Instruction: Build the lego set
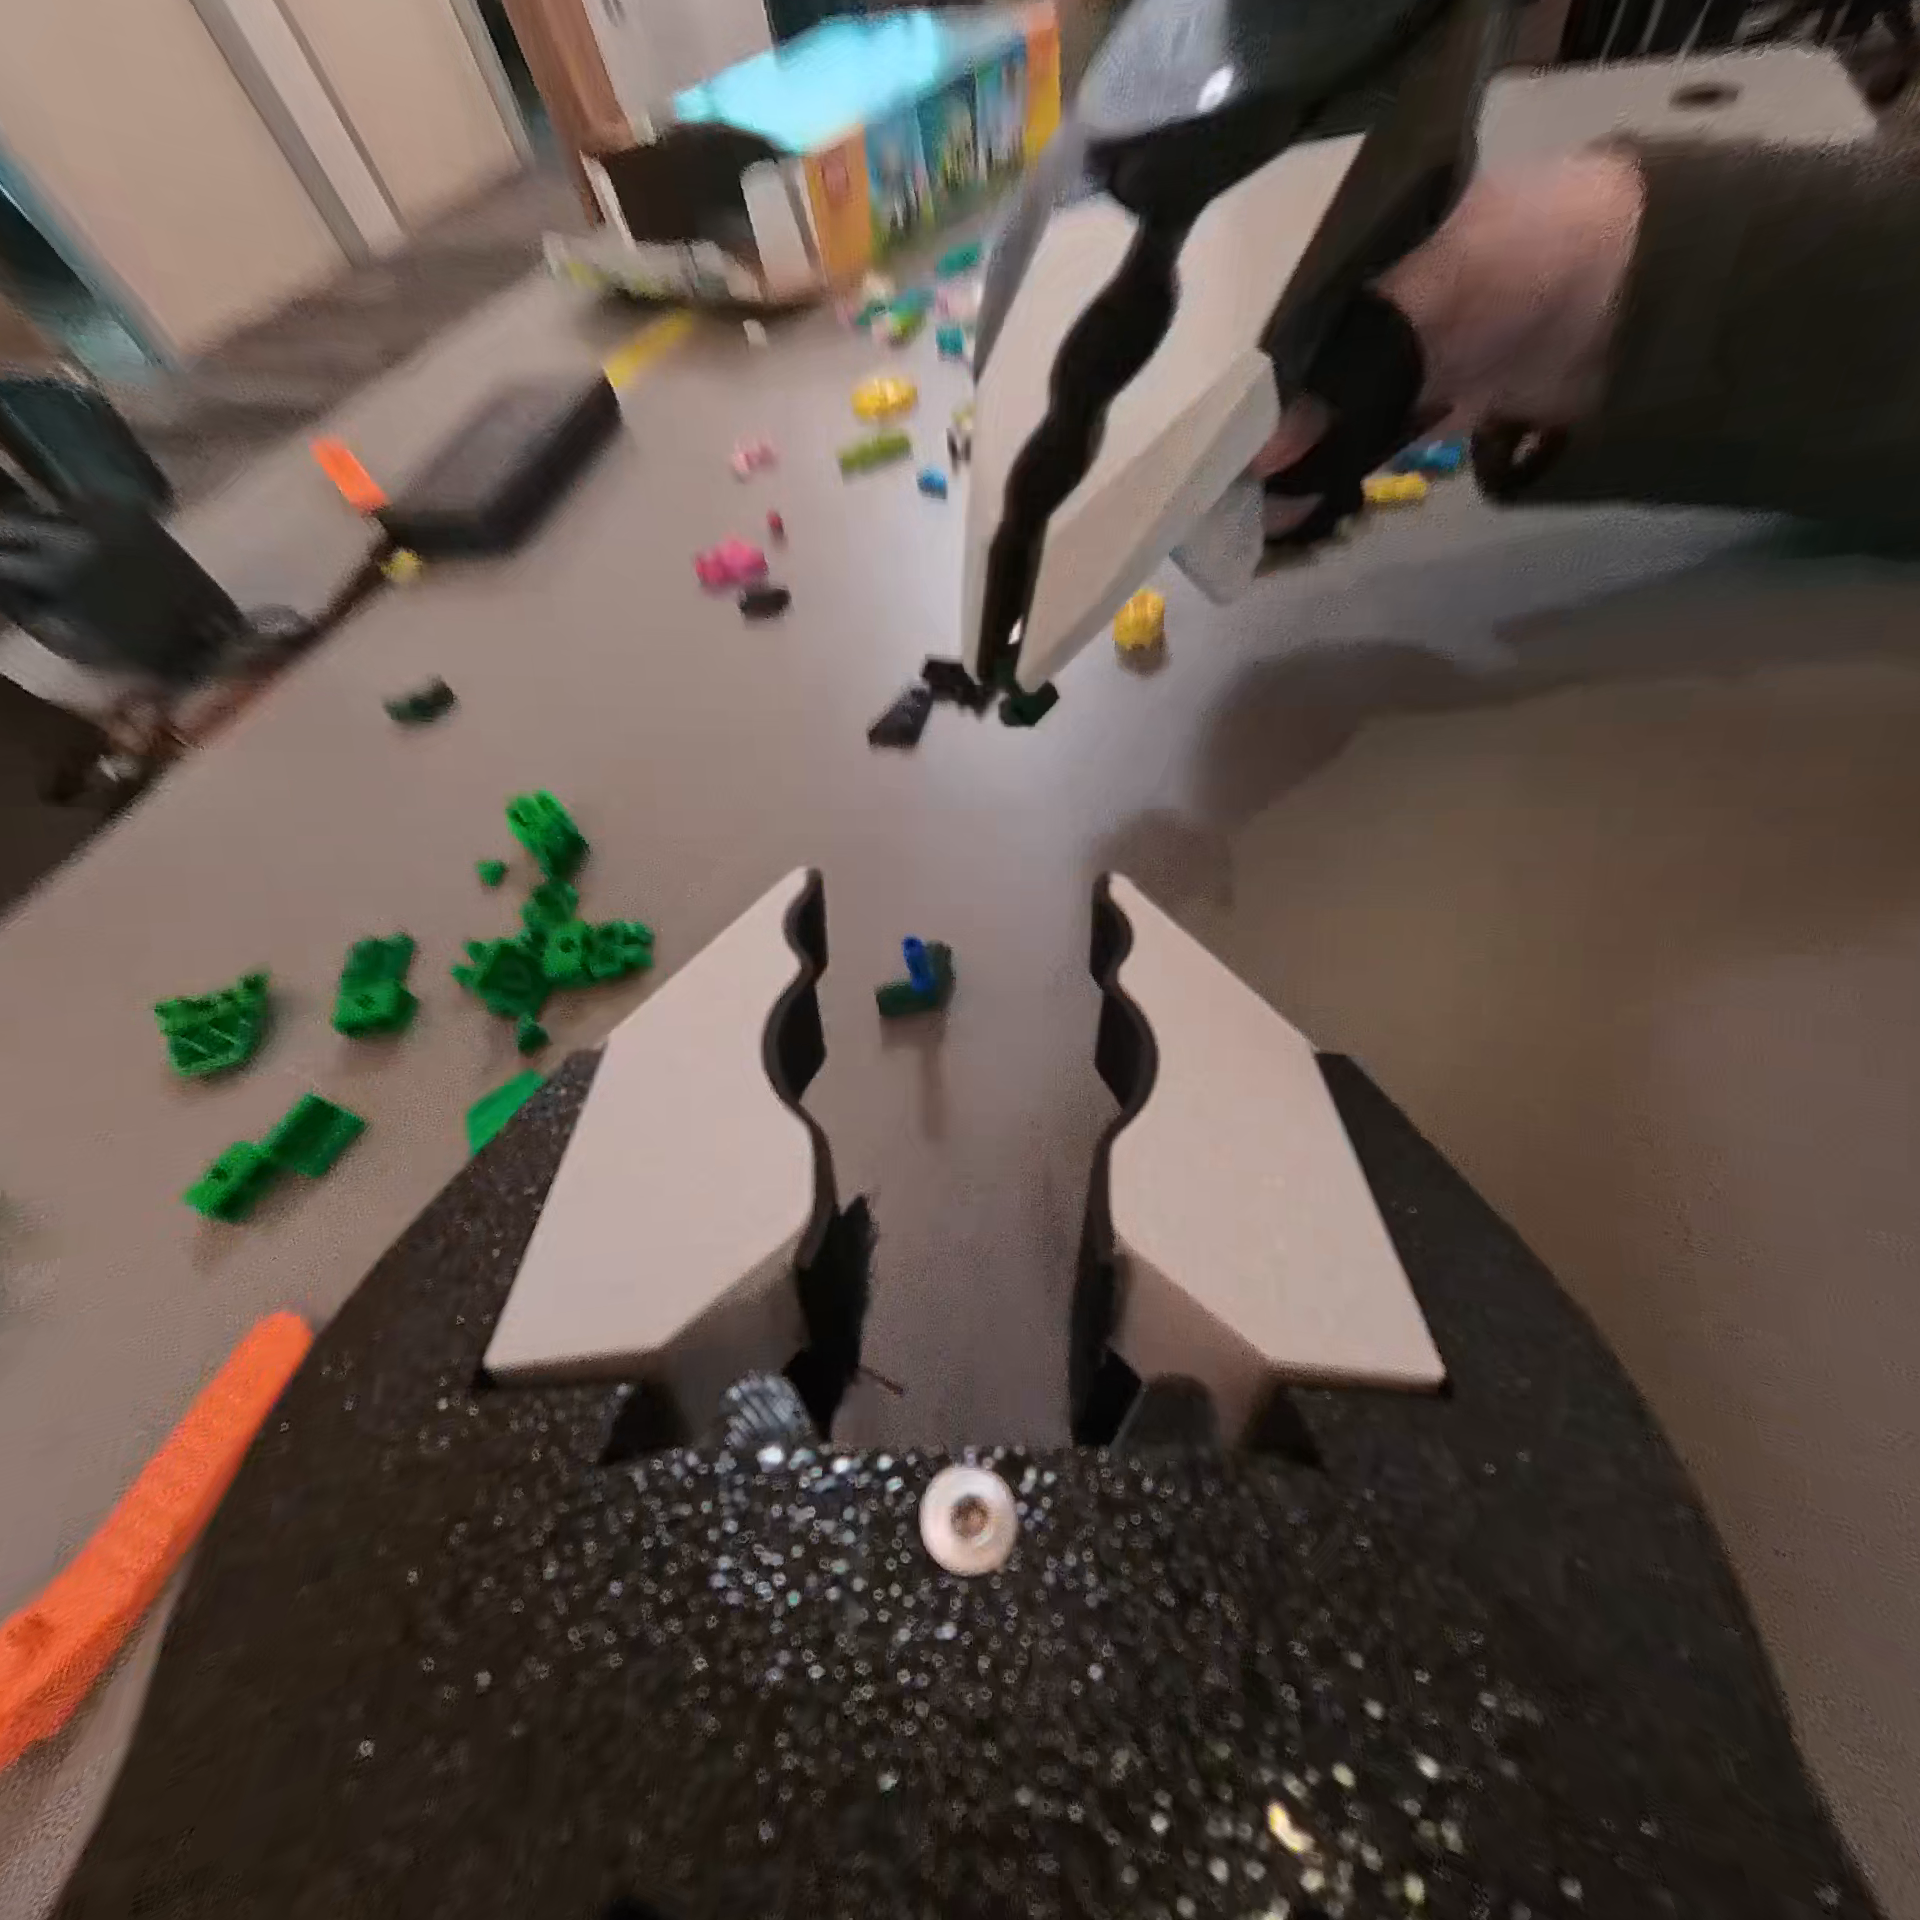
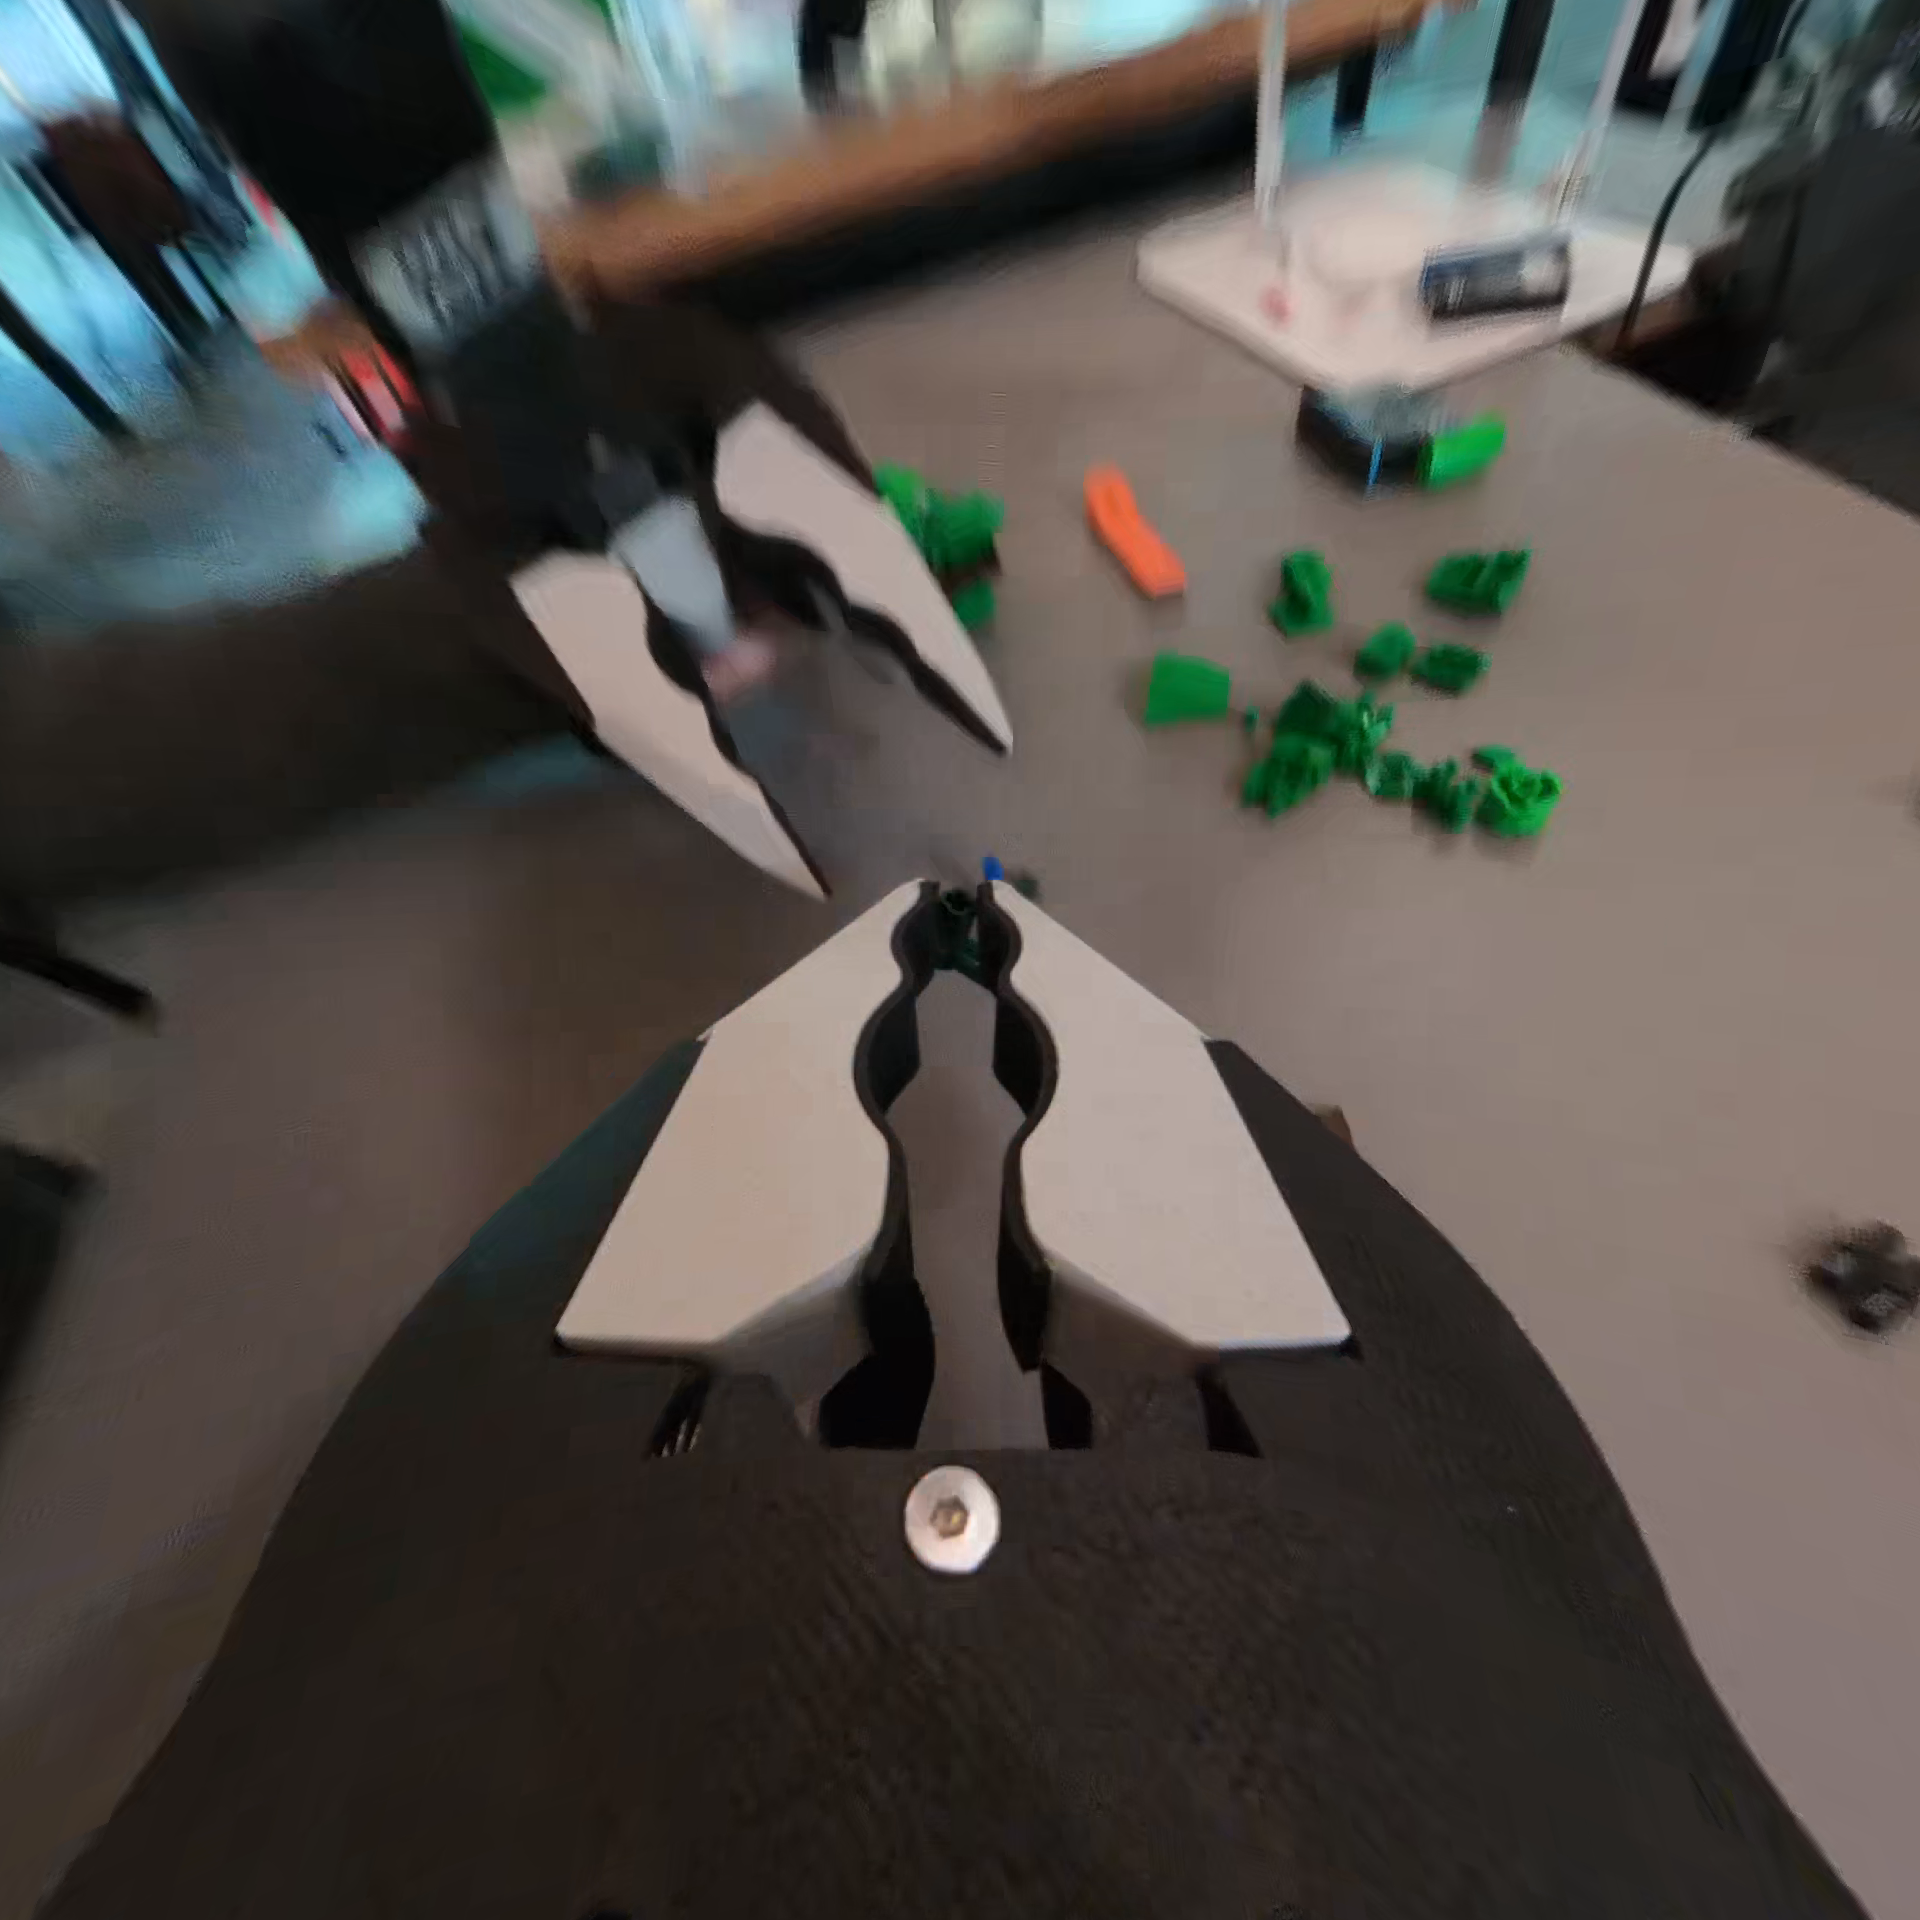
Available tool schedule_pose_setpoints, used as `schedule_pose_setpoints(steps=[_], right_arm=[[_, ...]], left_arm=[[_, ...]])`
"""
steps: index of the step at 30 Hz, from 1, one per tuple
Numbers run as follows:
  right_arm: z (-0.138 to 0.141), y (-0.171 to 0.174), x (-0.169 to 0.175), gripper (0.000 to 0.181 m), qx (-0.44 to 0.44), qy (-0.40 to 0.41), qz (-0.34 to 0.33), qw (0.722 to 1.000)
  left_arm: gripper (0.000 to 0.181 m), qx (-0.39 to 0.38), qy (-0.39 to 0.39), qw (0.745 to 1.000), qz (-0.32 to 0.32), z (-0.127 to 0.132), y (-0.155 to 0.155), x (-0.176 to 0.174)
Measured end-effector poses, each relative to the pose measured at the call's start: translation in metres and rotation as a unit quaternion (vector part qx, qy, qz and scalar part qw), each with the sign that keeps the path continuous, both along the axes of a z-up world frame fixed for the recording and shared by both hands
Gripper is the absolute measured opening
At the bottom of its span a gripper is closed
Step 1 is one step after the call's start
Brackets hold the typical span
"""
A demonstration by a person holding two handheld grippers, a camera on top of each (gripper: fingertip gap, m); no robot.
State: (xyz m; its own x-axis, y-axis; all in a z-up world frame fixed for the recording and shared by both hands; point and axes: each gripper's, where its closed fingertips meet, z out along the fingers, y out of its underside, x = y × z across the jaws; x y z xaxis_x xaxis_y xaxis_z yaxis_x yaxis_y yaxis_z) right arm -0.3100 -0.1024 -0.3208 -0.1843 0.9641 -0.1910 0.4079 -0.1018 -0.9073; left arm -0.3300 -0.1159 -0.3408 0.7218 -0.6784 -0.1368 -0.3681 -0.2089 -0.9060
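My left gripper (image 1: 958,894) is open and empty, low over the grey table (image 1: 1455,1039). A small dark green piece with a blue peg (image 1: 914,982) lies on the table just beyond its fingertips. My right gripper (image 2: 961,899) is shut on a small dark green lego piece (image 2: 956,930) at its tips. In the left wrist view the right gripper (image 1: 1003,681) points down at the table, the dark green piece (image 1: 1031,704) in its tips, next to some black pieces (image 1: 920,707). In the right wrist view the open left gripper (image 2: 914,821) is close by, and the blue peg (image 2: 992,864) shows just past my tips.
A pile of bright green pieces (image 1: 540,956) lies left of the left gripper; it also shows in the right wrist view (image 2: 1351,738). Yellow (image 1: 883,400) and pink pieces (image 1: 732,566), an orange separator (image 1: 348,473), a black box (image 1: 509,457) and the lego box (image 1: 914,156) lie farther back. Both grippers' tips are close together, under 4 cm apart.
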Motion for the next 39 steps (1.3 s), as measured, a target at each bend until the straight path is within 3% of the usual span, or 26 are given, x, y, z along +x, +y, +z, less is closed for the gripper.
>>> schedule_pose_setpoints(steps=[4,10,12,13,17,26,29,31,34,39], right_arm=[[-0.042,-0.004,0.012,0.005,0.136,-0.161,0.030,0.977],[-0.069,-0.009,0.013,0.006,0.166,-0.298,0.079,0.937],[-0.066,-0.004,0.010,0.031,0.183,-0.312,0.066,0.930],[-0.062,-0.003,0.006,0.035,0.190,-0.306,0.059,0.931],[-0.045,-0.004,-0.021,0.020,0.168,-0.245,0.025,0.955],[-0.053,-0.010,-0.043,0.003,0.124,-0.194,0.010,0.973],[-0.024,-0.020,-0.048,0.002,0.069,-0.079,0.021,0.994],[0.009,-0.029,-0.045,0.002,0.000,0.029,0.036,0.999],[0.047,-0.038,-0.031,0.001,-0.116,0.147,0.066,0.980],[0.082,-0.043,-0.014,0.002,-0.249,0.236,0.112,0.933]], left_arm=[[0.046,-0.023,0.043,0.999,-0.009,-0.016,-0.003,0.000],[0.046,-0.032,0.042,0.998,-0.018,-0.017,-0.007,-0.001],[0.049,-0.034,0.042,0.998,-0.014,-0.016,-0.007,-0.004],[0.051,-0.034,0.039,0.999,-0.012,-0.015,-0.007,-0.005],[0.056,-0.039,0.023,0.999,-0.006,-0.011,-0.009,-0.010],[0.055,-0.034,0.022,0.999,-0.005,-0.008,-0.010,-0.012],[0.055,-0.009,0.013,1.000,-0.002,0.000,-0.008,-0.011],[0.068,0.051,0.009,0.998,0.021,0.016,0.000,-0.013],[0.075,0.163,0.022,0.986,0.026,0.047,-0.001,-0.006],[0.046,0.321,0.073,0.944,0.023,0.082,-0.016,0.011]])
